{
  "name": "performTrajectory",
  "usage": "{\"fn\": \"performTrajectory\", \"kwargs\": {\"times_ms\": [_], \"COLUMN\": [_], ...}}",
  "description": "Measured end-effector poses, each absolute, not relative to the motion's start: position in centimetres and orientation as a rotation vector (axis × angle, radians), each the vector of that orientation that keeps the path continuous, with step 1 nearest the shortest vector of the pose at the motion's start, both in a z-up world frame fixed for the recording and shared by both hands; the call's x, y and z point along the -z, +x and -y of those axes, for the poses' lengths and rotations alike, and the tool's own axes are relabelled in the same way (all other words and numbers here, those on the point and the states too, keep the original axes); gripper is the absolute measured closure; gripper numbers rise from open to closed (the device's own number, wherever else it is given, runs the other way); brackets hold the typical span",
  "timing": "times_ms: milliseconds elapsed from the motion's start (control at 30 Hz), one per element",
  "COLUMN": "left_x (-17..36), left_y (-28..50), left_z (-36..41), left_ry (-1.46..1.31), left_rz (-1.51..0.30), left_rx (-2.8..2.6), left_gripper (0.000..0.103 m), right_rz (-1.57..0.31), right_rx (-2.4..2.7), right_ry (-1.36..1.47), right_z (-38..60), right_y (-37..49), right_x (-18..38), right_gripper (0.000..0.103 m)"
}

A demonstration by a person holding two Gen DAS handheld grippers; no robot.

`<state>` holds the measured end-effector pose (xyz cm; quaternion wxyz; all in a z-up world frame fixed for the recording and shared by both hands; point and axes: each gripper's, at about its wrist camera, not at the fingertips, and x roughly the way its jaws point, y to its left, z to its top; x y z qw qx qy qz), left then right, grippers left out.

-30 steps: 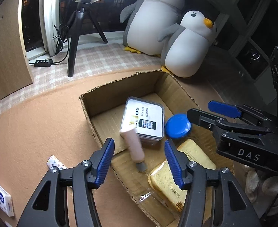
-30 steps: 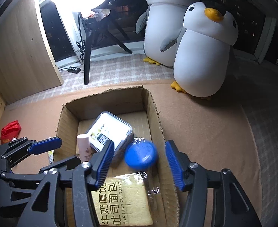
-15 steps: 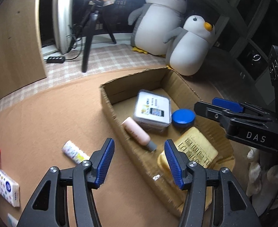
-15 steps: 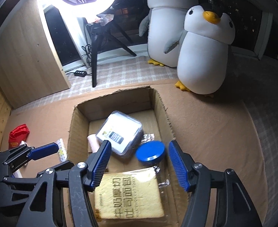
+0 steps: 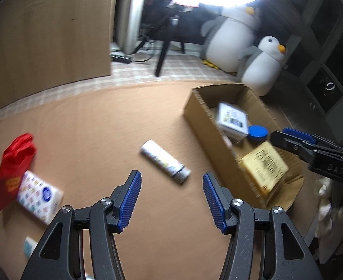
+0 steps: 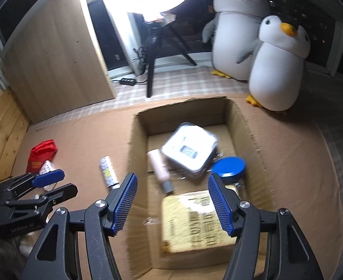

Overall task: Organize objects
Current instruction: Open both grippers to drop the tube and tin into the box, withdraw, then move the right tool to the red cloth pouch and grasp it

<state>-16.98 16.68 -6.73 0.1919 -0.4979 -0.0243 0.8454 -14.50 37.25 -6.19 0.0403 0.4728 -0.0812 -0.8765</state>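
On the far left of the brown mat [image 5: 96, 126] lie a red pouch [image 5: 16, 161] and a white tissue pack [image 5: 39, 197], touching. Near the middle lies a white tube with a grey cap [image 5: 164, 161], just outside the cardboard box [image 5: 201, 126]. The left gripper [image 5: 171, 194] is spread apart and empty, with the tube just ahead of it. To pick the tube up well, I think it should come down across the middle and squeeze gently. In the box sit a clear case [image 6: 190, 148], a pink bottle [image 6: 159, 165], a blue-lidded jar [image 6: 228, 166] and bagged toast [image 6: 194, 219]. Its print is too blurry to read. The right gripper [image 6: 171, 200] hangs parted and empty above the box; "DAS" is written on it.
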Motion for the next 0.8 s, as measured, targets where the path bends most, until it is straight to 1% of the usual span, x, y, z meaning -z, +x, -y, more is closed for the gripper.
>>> {"fn": "performTrajectory", "kwargs": {"times_ms": [433, 800], "left_x": [8.0, 7.6], "left_y": [-15.0, -13.2], "left_z": [-6.6, 0.6], "left_ry": [-1.482, -1.489], "left_rz": [0.139, 0.264], "left_rx": [-2.464, -2.541], "left_gripper": [0.044, 0.044], "right_rz": [0.279, 0.269], "right_rx": [2.633, 2.591], "right_ry": [1.398, 1.390], "right_z": [-32.2, -28.9], "right_y": [-11.8, -10.7], "right_x": [6.0, 6.2], "right_gripper": [0.044, 0.043]}}
